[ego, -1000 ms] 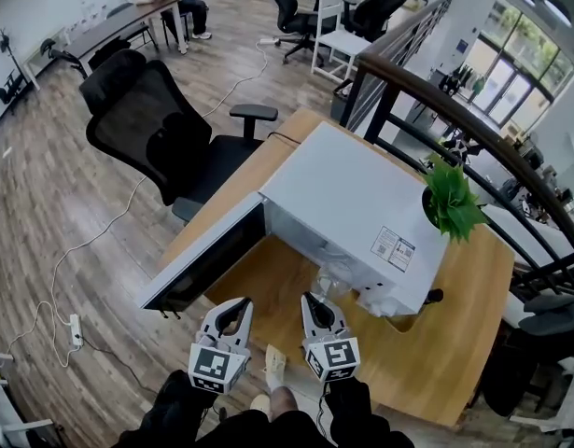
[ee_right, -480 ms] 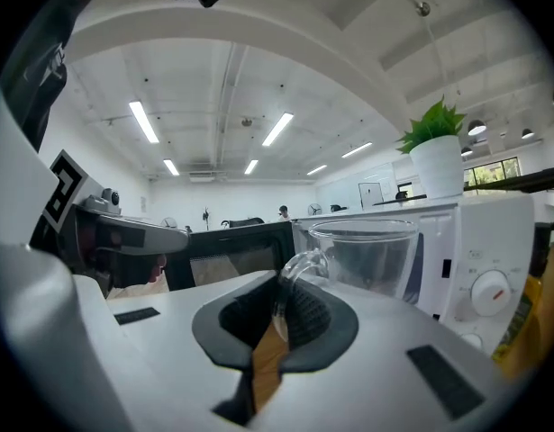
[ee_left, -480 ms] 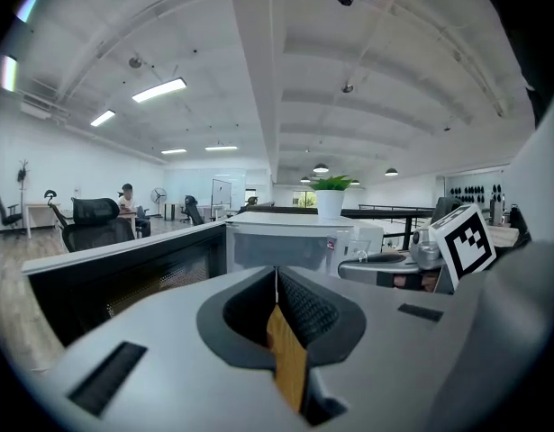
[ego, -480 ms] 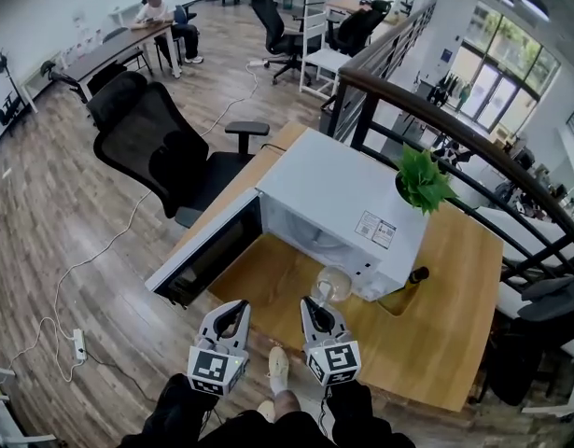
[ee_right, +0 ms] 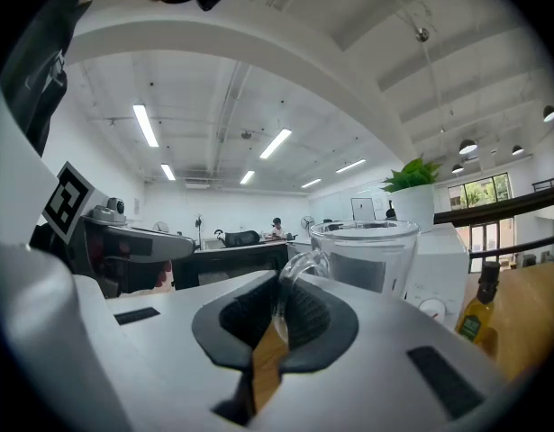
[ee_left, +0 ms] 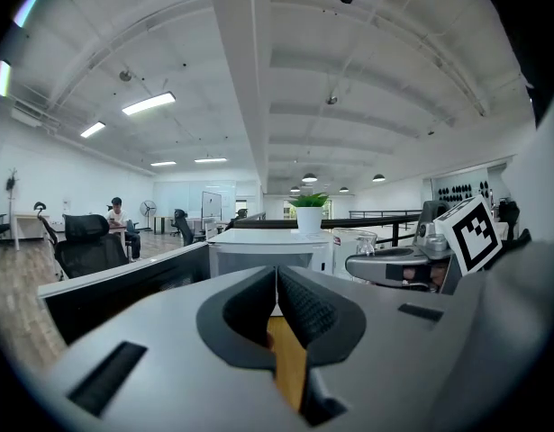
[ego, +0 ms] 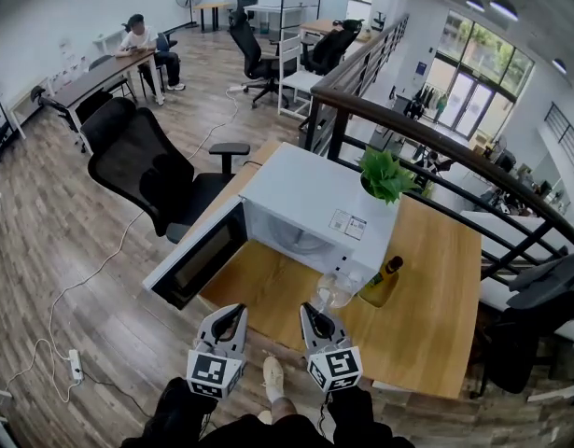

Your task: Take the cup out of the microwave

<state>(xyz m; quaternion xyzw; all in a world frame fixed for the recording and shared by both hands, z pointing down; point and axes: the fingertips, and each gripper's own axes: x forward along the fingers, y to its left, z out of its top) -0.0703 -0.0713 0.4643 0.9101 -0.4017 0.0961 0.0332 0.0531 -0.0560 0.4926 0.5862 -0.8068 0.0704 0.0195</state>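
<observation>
A clear glass cup (ego: 335,290) hangs in front of the white microwave (ego: 305,199), over the wooden table (ego: 436,329). My right gripper (ego: 314,310) is shut on the cup's handle. In the right gripper view the cup (ee_right: 368,254) stands upright just past the jaws, its handle pinched by my right gripper (ee_right: 278,306). The microwave door (ego: 195,261) swings open to the left. My left gripper (ego: 230,318) hovers beside the right one, near the door's end. In the left gripper view my left gripper (ee_left: 277,293) has its pads together with nothing between them.
A potted plant (ego: 385,175) sits on top of the microwave. An oil bottle (ego: 381,281) stands on the table just right of the cup. A black office chair (ego: 142,161) is left of the table, and a dark railing (ego: 427,124) runs behind it.
Both grippers have drawn back from the microwave and risen. The cup has come out of the oven's opening with the right gripper and now hangs in front of it.
</observation>
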